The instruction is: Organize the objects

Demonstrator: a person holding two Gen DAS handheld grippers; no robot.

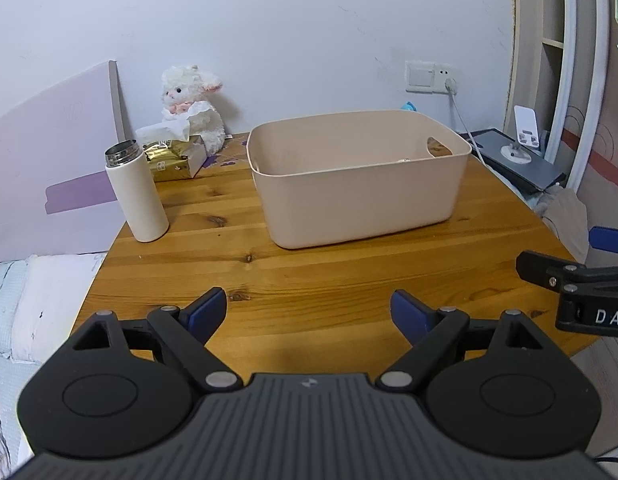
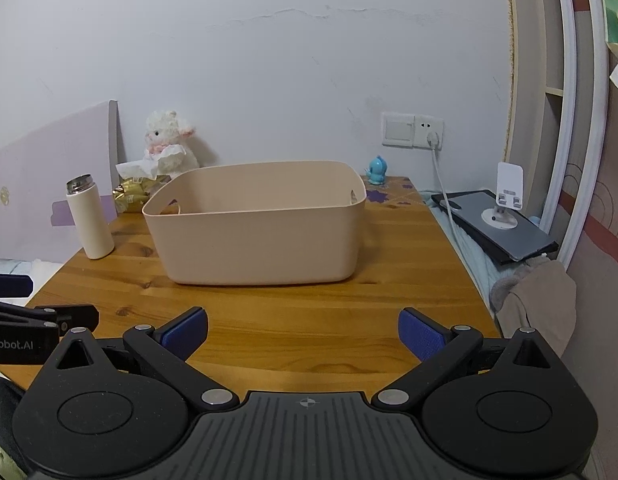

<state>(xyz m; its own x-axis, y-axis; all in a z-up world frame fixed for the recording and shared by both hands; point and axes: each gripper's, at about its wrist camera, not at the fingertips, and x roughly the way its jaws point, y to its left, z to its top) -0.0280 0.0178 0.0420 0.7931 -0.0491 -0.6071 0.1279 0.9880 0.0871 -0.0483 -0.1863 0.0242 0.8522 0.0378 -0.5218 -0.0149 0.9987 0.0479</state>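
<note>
Both tongs hang released over the counter's near edge, the left tongs (image 1: 309, 312) and the right tongs (image 2: 303, 334) each with jaws spread wide and nothing between the blue pads. The bin (image 1: 357, 178) sits mid-counter, toward the far edge, and the things likely meant for it stand behind and to its left: the flask (image 1: 136, 192) near the left edge, the tissue pack (image 1: 175, 158) and the lamb (image 1: 193, 108) at the far left corner, and the blue toy (image 2: 376, 170) at the far edge, behind the bin's right end. The chief risk, as I judge it, is the flask: tall, narrow, smooth white enamel with its steel mouth uncapped, it would tip or slide out of the pads if pinched high or off-centre, and being near the edge it could go over onto the bed (image 1: 25, 304). The bin is thin, matte, beige plastic with rounded corners and cut-out handles; a knock on its wall would likely skate it across the varnished pine counter (image 1: 309, 264). The tissue pack is crinkly gold film with a loose sheet standing up, which could tear or pull free. The lamb is soft plush and should squash safely. The toy is small, hard and glossy, so easily flicked away.
</note>
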